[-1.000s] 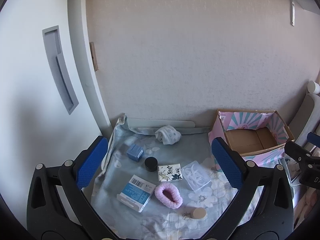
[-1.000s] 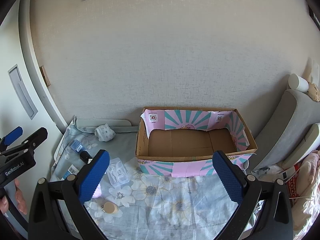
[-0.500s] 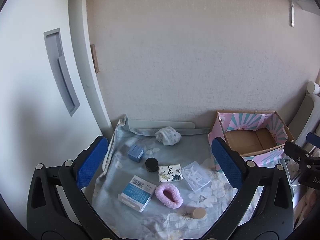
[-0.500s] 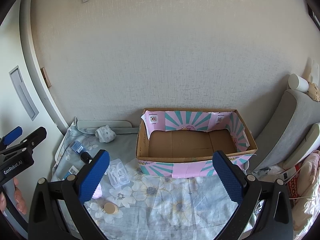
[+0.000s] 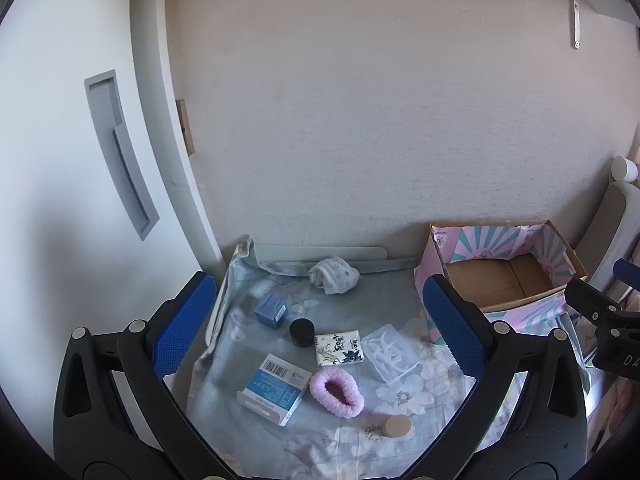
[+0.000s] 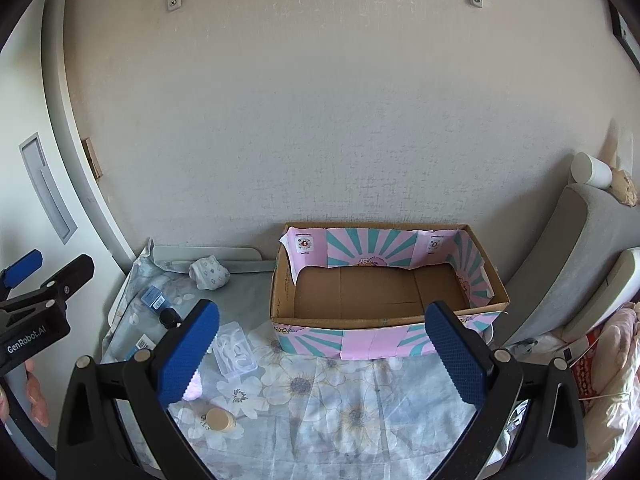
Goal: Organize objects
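- Left wrist view: the left gripper (image 5: 316,328) hangs spread wide, holding nothing, above a flowered cloth (image 5: 400,396); between its fingers lie a black jar (image 5: 302,331), a patterned pouch (image 5: 339,348), a pink scrunchie (image 5: 337,393) and a blue-and-white box (image 5: 274,388); a clear tray (image 5: 391,353) sits at three o'clock of the pouch; balled socks (image 5: 334,279) at twelve.
- Right wrist view: the right gripper (image 6: 322,358) is likewise released and empty; the cardboard box (image 6: 384,322) stands at twelve o'clock, seemingly empty; a tan lid (image 6: 219,420) lies at seven.
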